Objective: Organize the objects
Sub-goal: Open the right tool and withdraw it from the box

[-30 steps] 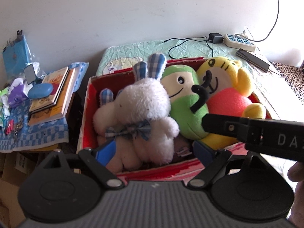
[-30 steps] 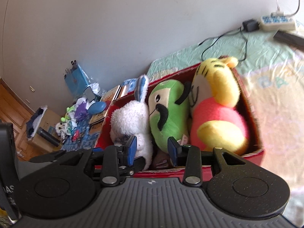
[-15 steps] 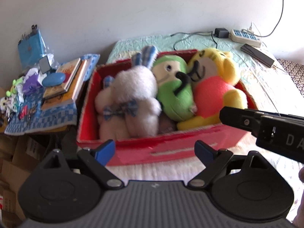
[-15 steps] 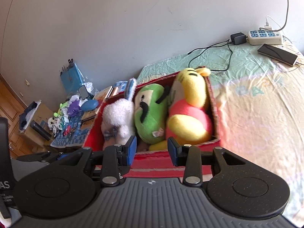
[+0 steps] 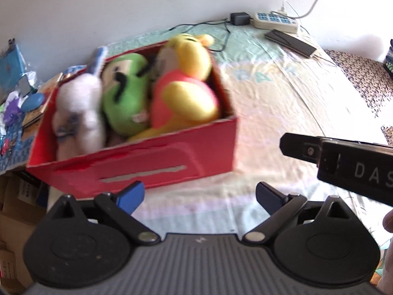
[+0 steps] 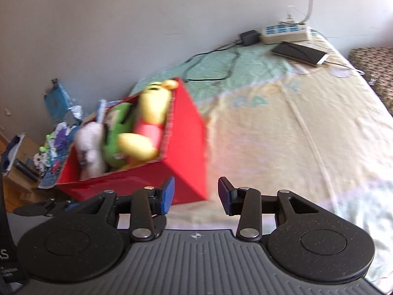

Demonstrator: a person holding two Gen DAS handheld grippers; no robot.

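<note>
A red box (image 5: 152, 164) (image 6: 189, 147) stands on the bed near its left edge. Inside lie a white plush rabbit (image 5: 78, 108) (image 6: 89, 145), a green plush (image 5: 125, 98) (image 6: 115, 135) and a yellow and pink plush (image 5: 184, 91) (image 6: 147, 127). My left gripper (image 5: 200, 196) hangs in front of the box, back from its near wall, its jaws opening with nothing between them. My right gripper (image 6: 196, 193) sits off the box's near right corner, jaws opening and holding nothing. The right gripper's black body (image 5: 343, 162) shows at the right of the left wrist view.
A power strip (image 5: 276, 21) (image 6: 285, 32), a charger with cable (image 6: 249, 36) and a dark phone (image 5: 289, 40) (image 6: 299, 52) lie at the far end of the bed (image 6: 282, 127). Books and small clutter (image 5: 27, 98) crowd a low stand left of the box.
Both grippers have drawn back from the box, which now looks smaller and sits further left. Both pairs of jaws have widened.
</note>
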